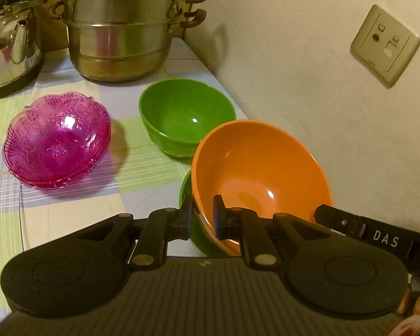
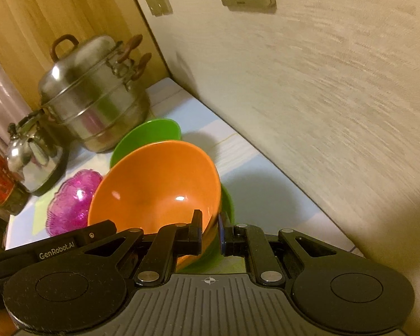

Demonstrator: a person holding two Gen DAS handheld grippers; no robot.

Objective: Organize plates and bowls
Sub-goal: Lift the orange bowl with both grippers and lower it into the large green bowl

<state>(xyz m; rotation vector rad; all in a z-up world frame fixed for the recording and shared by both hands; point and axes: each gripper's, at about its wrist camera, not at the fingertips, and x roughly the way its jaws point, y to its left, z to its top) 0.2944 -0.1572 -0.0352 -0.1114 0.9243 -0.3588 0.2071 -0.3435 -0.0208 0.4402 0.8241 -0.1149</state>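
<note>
Pinching the orange bowl [image 1: 261,173] by opposite rims, your left gripper [image 1: 203,215] and right gripper [image 2: 210,231] are each nearly closed on it, tilted, half-nested in a green bowl [image 1: 186,193] on the checked tablecloth [image 1: 70,210]. Uneven pull could slip it free or knock the farther green bowl [image 1: 186,114].

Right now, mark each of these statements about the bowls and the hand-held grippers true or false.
1. Both hand-held grippers, left and right, grip the orange bowl by its rim. True.
2. The orange bowl sits in a pink bowl. False: it rests tilted in a green bowl.
3. A second green bowl stands alone on the cloth. True.
4. The pink glass bowls hold the kettle. False: the kettle stands behind them.
5. The steamer pot lies on its side. False: it stands upright.
</note>
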